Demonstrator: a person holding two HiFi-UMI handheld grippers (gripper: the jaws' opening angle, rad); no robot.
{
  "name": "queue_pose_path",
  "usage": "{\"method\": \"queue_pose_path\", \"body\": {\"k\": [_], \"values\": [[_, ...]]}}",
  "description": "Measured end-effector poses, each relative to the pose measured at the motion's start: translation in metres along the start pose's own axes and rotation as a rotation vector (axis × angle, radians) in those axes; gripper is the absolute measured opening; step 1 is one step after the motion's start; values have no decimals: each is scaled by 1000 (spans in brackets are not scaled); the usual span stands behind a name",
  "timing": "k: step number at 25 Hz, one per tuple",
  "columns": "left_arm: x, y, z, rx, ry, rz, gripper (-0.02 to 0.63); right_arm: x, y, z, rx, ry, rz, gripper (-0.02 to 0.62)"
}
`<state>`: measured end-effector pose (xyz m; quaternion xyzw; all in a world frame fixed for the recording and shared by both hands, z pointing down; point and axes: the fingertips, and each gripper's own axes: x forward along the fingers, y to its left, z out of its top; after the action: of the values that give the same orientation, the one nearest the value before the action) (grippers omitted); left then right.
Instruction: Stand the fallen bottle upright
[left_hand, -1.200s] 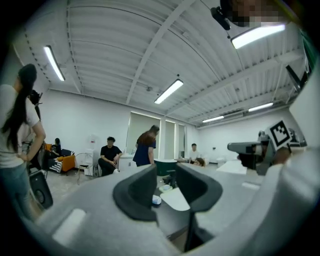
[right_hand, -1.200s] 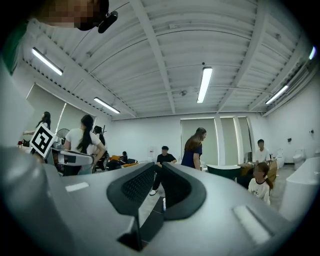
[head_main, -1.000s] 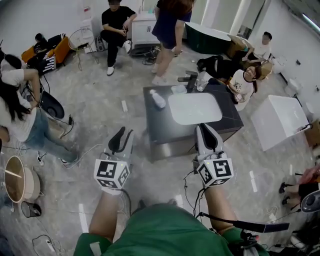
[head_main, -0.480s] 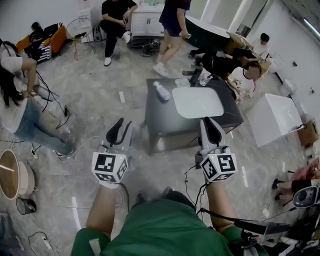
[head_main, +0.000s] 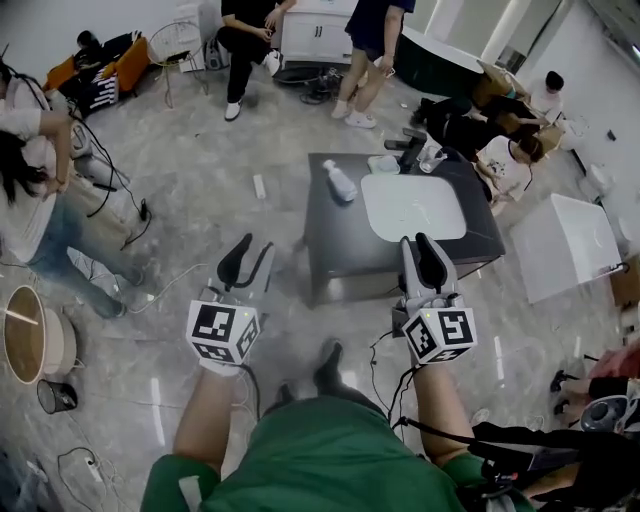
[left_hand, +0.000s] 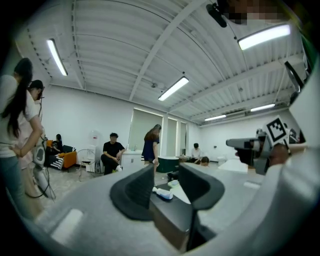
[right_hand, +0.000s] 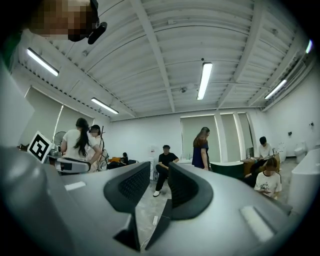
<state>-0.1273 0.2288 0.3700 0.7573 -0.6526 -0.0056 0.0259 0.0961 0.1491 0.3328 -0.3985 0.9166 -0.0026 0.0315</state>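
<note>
The fallen bottle (head_main: 341, 180), white with a pale blue cap, lies on its side near the far left corner of a low dark table (head_main: 335, 238). In the left gripper view the bottle (left_hand: 163, 193) shows far off, framed by the jaws. My left gripper (head_main: 248, 257) hangs over the floor, short of the table's left front corner; its jaws are opening with nothing between them. My right gripper (head_main: 423, 250) sits at the table's near edge, jaws a narrow gap apart and empty. Both point level toward the table.
A white tray (head_main: 414, 206) covers the table's right half; a small dish (head_main: 383, 164) and dark items (head_main: 412, 150) sit at its far edge. A white box (head_main: 565, 245) stands to the right. Several people sit and stand around; cables cross the floor; a round wooden stool (head_main: 30, 340) is at left.
Both grippers have come forward toward the table, which now sits closer. The left jaws have spread wider. The standing person at the back has stepped farther away.
</note>
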Motion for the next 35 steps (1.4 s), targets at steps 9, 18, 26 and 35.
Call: {"method": "queue_pose_path", "body": {"k": [9, 18, 26, 35], "values": [[94, -5, 1, 26, 43, 18, 164, 72, -71, -11, 41, 6, 55, 95], [184, -14, -7, 46, 101, 62, 164, 135, -149, -31, 102, 25, 96, 95], [217, -18, 3, 70, 113, 109, 164, 163, -188, -25, 128, -3, 103, 95], [265, -9, -2, 62, 117, 73, 165, 190, -210, -33, 113, 31, 95, 95]]}}
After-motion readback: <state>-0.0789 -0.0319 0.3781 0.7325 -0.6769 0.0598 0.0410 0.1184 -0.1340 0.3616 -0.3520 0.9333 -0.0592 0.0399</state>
